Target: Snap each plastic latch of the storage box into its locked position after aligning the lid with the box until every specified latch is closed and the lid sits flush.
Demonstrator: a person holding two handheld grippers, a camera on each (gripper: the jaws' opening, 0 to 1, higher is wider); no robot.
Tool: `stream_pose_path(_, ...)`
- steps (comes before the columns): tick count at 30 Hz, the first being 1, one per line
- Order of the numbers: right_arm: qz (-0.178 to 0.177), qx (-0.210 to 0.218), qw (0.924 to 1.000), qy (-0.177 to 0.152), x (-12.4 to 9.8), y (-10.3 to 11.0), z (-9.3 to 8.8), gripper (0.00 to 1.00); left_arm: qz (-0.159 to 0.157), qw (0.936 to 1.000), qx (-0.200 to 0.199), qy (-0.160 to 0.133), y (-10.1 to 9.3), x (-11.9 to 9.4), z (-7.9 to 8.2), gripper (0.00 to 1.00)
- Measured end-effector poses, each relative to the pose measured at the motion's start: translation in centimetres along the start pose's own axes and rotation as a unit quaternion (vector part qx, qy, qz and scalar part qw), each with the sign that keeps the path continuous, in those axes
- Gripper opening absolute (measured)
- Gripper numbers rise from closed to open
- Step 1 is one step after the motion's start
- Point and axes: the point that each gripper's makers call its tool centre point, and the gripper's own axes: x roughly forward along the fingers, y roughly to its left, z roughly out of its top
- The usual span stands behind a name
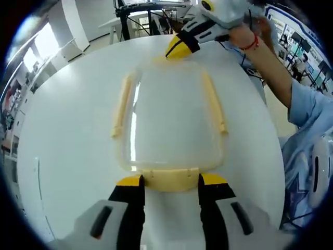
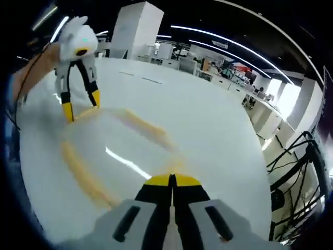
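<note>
Working the end latches: the left gripper (image 1: pixel 170 181), open, straddles the near latch (image 1: pixel 170 178) of the storage box (image 1: pixel 171 112) on the white table (image 1: pixel 67 156) — the right gripper (image 2: pixel 171 179), closed, presses the far latch (image 1: pixel 164 58). Next, snap both down.

Storage box (image 1: pixel 174 122): clear plastic w/ lid on, flat on white table, centred fwd of left claw (image 1: pixel 170 181). Pale-yellow latches (image 1: pixel 170 178): one between left claw's tips, one per long side, one at far end under right claw (image 2: pixel 172 179).
</note>
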Motion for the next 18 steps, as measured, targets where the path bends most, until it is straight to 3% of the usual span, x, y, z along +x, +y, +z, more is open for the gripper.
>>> stream_pose_path(1, 0.007, -0.015, 0.9999, 0.002, -0.4, -0.2, 0.0, 0.02, -0.001, 1.0000, 0.001, 0.001, 0.0, 0.0, 0.0, 0.40)
stream_pose_path(4, 0.043, -0.047, 0.9977, 0.025, -1.0, -0.1, -0.4, 0.21, -0.002, 1.0000, 0.003, 0.003, 0.0, 0.0, -0.1, 0.40)
stream_pose_path(8, 0.052, -0.111, 0.9905, 0.063, -1.1, -0.2, -1.3, 0.24, -0.002, 1.0000, 0.004, 0.006, -0.1, 0.0, -0.1, 0.40)
stream_pose_path(12, 0.110, -0.136, 0.9820, 0.071, -1.2, 1.5, -1.6, 0.27, -0.002, 1.0000, 0.004, 0.005, -0.1, -0.1, -0.2, 0.40)
stream_pose_path(18, 0.135, -0.170, 0.9705, 0.105, -0.4, 1.8, -2.1, 0.32, -0.002, 1.0000, 0.005, 0.007, -0.2, -0.2, -0.3, 0.40)
